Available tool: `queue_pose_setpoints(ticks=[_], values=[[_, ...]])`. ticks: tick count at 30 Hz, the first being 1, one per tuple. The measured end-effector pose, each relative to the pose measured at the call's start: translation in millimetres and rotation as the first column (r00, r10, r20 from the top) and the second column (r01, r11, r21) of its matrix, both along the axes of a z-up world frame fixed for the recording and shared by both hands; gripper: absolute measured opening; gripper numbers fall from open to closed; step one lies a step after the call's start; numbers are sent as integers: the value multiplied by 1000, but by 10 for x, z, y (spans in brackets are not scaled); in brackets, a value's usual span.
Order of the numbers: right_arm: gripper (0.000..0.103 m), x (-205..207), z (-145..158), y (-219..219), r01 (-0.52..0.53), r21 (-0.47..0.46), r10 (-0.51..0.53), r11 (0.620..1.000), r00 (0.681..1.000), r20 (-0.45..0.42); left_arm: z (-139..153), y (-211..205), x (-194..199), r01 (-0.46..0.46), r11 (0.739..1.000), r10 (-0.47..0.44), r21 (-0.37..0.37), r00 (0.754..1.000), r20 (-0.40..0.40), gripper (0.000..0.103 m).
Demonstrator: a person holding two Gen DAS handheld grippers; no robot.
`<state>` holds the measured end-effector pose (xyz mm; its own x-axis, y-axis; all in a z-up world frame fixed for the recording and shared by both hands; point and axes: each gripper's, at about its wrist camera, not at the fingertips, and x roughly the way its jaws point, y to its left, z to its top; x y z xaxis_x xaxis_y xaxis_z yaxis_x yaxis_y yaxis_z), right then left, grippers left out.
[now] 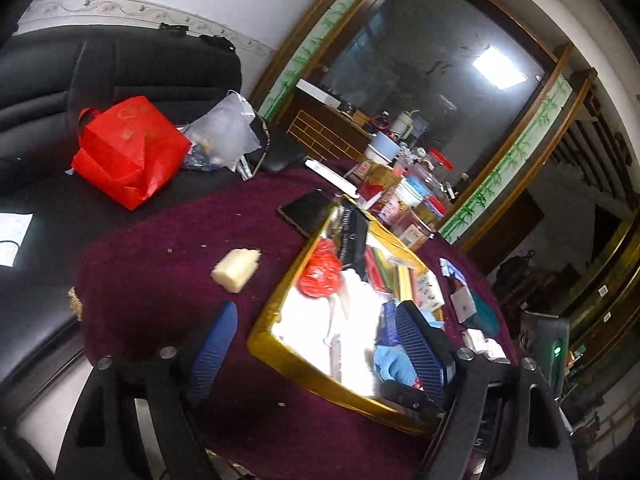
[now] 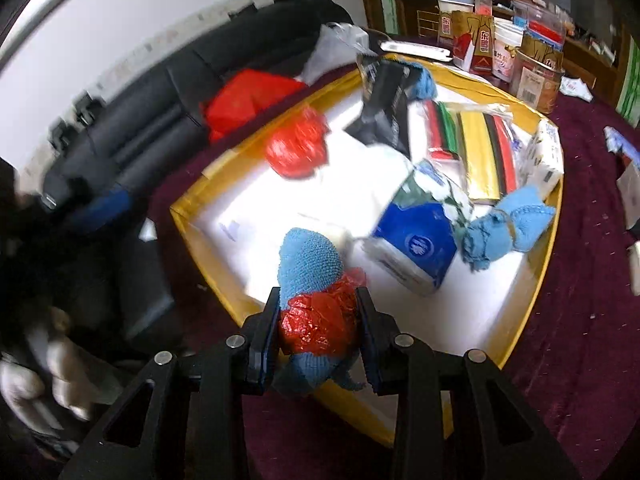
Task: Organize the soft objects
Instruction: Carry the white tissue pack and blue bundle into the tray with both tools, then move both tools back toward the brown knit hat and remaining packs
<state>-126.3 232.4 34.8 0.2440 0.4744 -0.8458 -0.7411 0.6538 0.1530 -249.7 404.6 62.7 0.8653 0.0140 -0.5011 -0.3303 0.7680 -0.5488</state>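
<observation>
A gold-rimmed tray [image 2: 188, 216] with a white floor lies on the maroon cloth. My right gripper [image 2: 318, 304] hangs over its near corner, shut on a bundle of blue knitted cloth [image 2: 308, 256] wrapped in red plastic. Inside the tray lie a crumpled red plastic bag [image 2: 296, 148], another blue cloth [image 2: 508, 224], a blue tissue pack [image 2: 416, 248] and a black pouch [image 2: 388, 108]. My left gripper [image 1: 320, 344] is open, its blue pads straddling the tray's corner [image 1: 280, 354] without touching it. A cream foam piece [image 1: 236, 270] rests on the cloth left of the tray.
A red paper bag [image 1: 128, 152] and clear plastic wrap [image 1: 224, 128] sit on the black sofa behind the table. Jars, cups and boxes [image 1: 404, 192] crowd the table's far end. A black notebook [image 1: 308, 212] lies by the tray, and small cards [image 1: 464, 304] lie to its right.
</observation>
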Motion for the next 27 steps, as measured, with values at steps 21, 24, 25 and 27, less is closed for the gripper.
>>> queue_pose_setpoints(ticks=[21, 24, 25, 27], values=[[77, 201, 202, -1563, 260, 67, -267, 963, 952, 149, 50, -666, 267, 234, 972, -233, 29, 972, -21, 89], [77, 434, 150, -2133, 396, 57, -400, 917, 908, 123, 88, -950, 361, 328, 943, -327, 49, 945, -16, 89], [77, 507, 140, -2327, 439, 66, -444, 896, 890, 107, 105, -1048, 389, 360, 931, -360, 56, 933, -15, 89], [77, 650, 169, -2738, 519, 100, -526, 849, 847, 70, 133, -1235, 428, 414, 907, -414, 74, 910, -16, 89]])
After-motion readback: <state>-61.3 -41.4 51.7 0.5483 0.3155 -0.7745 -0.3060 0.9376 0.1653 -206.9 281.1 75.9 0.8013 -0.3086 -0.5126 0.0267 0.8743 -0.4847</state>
